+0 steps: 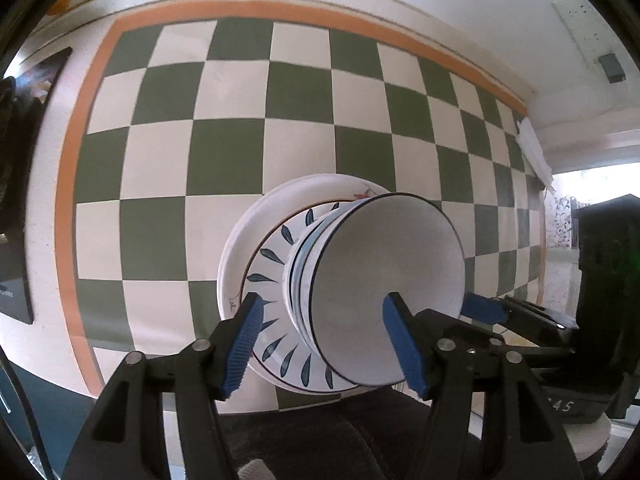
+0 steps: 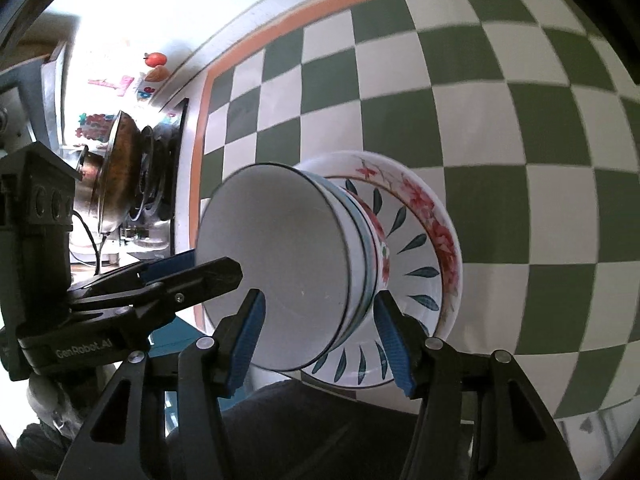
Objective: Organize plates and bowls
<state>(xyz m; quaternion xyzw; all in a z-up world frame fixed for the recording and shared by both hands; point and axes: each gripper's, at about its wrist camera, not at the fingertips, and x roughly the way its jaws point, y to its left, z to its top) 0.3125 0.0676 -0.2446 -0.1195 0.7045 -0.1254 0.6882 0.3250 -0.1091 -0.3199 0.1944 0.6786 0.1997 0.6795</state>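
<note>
Now left gripper [image 1: 324, 348] roughly half open, pads clear of crockery, holding nothing. Right gripper [image 2: 320, 344] likewise parted, empty, though pad contact hard to judge. Stacked bowls [image 1: 384, 292] sit directly ahead between both, nested on leaf-pattern plate [image 1: 276, 276] and floral plate [image 2: 440, 216]. Checkered cloth [image 1: 224, 152] beneath; stove [image 2: 132, 176] beyond. Both point steeply down.

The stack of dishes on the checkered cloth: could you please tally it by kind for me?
Plates: 2 (red-flowered plate, blue-leaf plate)
Bowls: 3 (white bowl, teal-banded bowl, flowered bowl)
Total: 5
</note>
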